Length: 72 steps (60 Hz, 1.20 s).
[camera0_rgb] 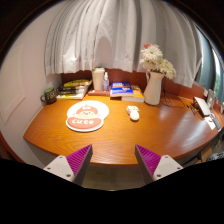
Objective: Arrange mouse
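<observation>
A white mouse (pixel 134 113) lies on the wooden table (pixel 110 138), right of a round white and orange mouse pad (pixel 87 116) with a printed face. My gripper (pixel 113 162) hovers over the table's near edge, well short of both. Its two purple-padded fingers (pixel 76 160) stand wide apart with nothing between them.
A white vase of flowers (pixel 153 82) stands behind the mouse. Books (pixel 124 91), a cylindrical container (pixel 99 78) and a dark jar (pixel 49 95) line the back of the table. A device with cables (pixel 206 108) sits at the right end. White curtains hang behind.
</observation>
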Each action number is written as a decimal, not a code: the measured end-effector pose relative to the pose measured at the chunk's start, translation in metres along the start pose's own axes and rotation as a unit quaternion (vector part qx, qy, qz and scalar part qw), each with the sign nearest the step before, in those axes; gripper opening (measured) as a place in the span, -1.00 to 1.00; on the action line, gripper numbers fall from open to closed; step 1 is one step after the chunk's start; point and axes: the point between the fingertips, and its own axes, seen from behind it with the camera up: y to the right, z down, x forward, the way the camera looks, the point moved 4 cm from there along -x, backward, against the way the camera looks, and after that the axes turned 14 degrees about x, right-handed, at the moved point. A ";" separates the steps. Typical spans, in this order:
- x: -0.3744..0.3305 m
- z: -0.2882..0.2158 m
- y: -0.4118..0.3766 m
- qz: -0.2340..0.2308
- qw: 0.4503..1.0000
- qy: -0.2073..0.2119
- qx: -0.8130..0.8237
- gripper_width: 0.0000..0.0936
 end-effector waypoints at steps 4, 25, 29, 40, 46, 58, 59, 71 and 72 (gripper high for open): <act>0.019 0.008 0.022 0.019 1.000 -0.008 0.004 0.84; 0.134 -0.027 0.079 0.057 0.998 -0.029 0.023 0.85; 0.162 -0.041 0.079 0.051 0.998 -0.033 0.022 0.85; 0.230 -0.079 0.077 0.042 0.998 -0.044 0.027 0.84; 0.258 -0.098 0.073 0.028 0.998 -0.046 0.036 0.76; 0.284 -0.116 0.067 0.012 0.998 -0.050 0.033 0.19; 0.284 -0.117 0.067 0.013 0.998 -0.049 0.032 0.18; 0.286 -0.116 0.068 0.025 0.997 -0.059 0.032 -0.10; 0.286 -0.116 0.068 0.027 0.997 -0.060 0.033 -0.13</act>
